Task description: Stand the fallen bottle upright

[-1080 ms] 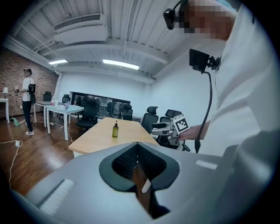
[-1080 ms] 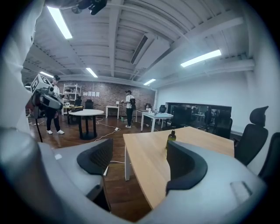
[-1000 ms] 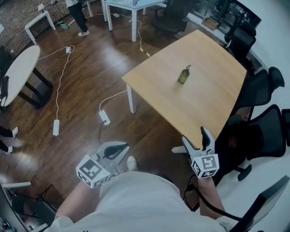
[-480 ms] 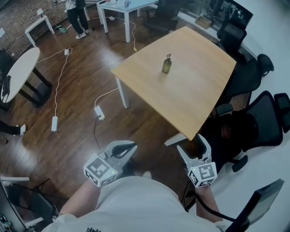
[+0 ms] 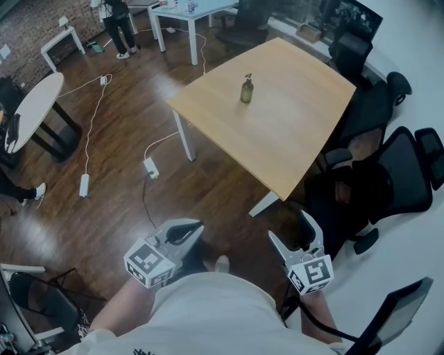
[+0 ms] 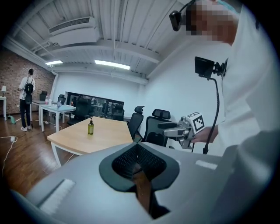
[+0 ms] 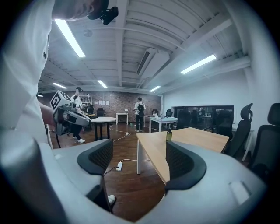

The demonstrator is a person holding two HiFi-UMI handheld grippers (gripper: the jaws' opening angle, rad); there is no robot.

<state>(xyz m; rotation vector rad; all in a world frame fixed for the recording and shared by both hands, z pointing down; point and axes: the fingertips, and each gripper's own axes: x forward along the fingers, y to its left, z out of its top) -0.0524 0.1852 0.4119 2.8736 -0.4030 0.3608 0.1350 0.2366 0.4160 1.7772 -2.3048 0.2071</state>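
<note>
A small olive-green bottle (image 5: 246, 90) with a pump top stands upright near the far side of the light wooden table (image 5: 291, 139). It shows far off in the left gripper view (image 6: 90, 127) and in the right gripper view (image 7: 169, 134). Both grippers hang close to my body over the floor, well short of the table. My left gripper (image 5: 186, 230) is shut, its pads together with nothing between them (image 6: 139, 164). My right gripper (image 5: 296, 232) is open and empty (image 7: 138, 157).
Black office chairs (image 5: 388, 173) crowd the table's right side. A power strip (image 5: 150, 167) and cables lie on the dark wood floor. A round white table (image 5: 31, 104) stands at left. A person (image 5: 118, 17) stands by a white table (image 5: 187, 10) far back.
The table and bottle have drawn farther away and shifted up and left in the head view. Both grippers stay low near my body, their states unchanged.
</note>
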